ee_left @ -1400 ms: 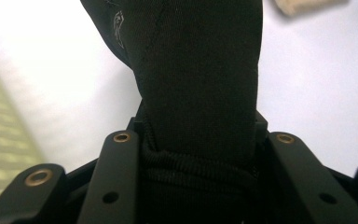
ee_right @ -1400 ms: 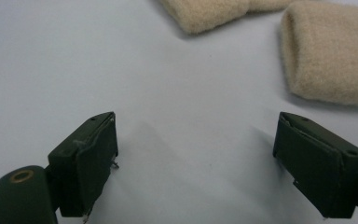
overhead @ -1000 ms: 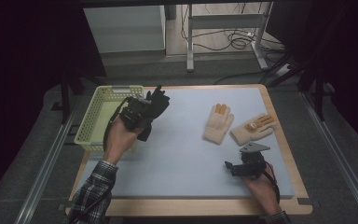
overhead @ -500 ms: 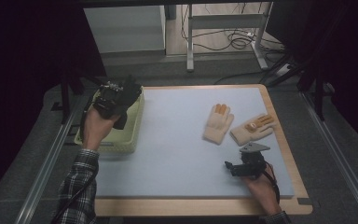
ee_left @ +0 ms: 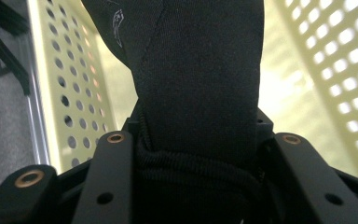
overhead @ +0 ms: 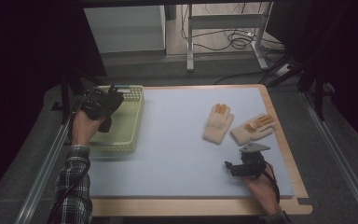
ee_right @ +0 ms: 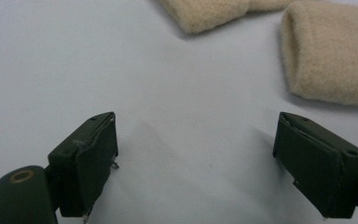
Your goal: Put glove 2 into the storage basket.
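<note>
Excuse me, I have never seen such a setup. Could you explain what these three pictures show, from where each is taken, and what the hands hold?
A person sits at a table with a blue mat and holds a two-jaw grasping tool in each hand. The high view looks down from above. The other two views come from cameras riding on the tools. The left tool is over a pale green basket and grips a black glove, seen close up in the left gripper view. The right tool rests near the mat's front, its jaws open with nothing between them. Two beige gloves lie side by side on the mat beyond it.
</note>
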Action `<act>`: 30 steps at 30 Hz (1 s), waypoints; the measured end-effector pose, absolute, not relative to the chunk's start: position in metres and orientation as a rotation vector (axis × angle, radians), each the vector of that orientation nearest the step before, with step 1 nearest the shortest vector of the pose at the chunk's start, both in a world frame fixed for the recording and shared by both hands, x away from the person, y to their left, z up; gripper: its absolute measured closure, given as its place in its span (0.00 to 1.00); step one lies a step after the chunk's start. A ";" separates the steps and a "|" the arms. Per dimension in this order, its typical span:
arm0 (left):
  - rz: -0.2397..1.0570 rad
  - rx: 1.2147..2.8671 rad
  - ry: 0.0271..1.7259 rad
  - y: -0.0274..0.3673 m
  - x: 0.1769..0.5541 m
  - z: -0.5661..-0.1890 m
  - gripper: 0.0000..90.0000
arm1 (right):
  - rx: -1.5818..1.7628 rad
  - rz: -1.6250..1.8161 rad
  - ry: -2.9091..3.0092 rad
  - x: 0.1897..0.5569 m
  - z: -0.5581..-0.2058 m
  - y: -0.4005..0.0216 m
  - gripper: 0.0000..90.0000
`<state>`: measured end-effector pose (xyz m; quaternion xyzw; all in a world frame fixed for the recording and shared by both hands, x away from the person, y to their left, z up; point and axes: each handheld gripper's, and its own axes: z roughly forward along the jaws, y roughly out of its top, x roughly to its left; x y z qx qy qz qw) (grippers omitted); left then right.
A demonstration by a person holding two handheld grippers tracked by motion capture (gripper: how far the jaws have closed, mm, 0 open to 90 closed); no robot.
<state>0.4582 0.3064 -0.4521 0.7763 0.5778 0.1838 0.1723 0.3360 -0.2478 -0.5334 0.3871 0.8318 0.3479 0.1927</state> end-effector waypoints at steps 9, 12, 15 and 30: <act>0.438 2.274 1.757 0.314 0.482 -0.484 0.63 | 1.086 0.977 2.334 0.336 -0.533 -0.248 0.15; 0.452 2.295 1.783 0.315 0.488 -0.491 0.62 | 1.086 0.978 2.334 0.336 -0.533 -0.248 0.15; 0.447 2.312 1.796 0.316 0.491 -0.496 0.54 | 1.086 0.978 2.334 0.336 -0.533 -0.248 0.15; 0.363 2.175 1.736 0.333 0.468 -0.481 0.06 | 1.086 0.977 2.334 0.336 -0.533 -0.248 0.15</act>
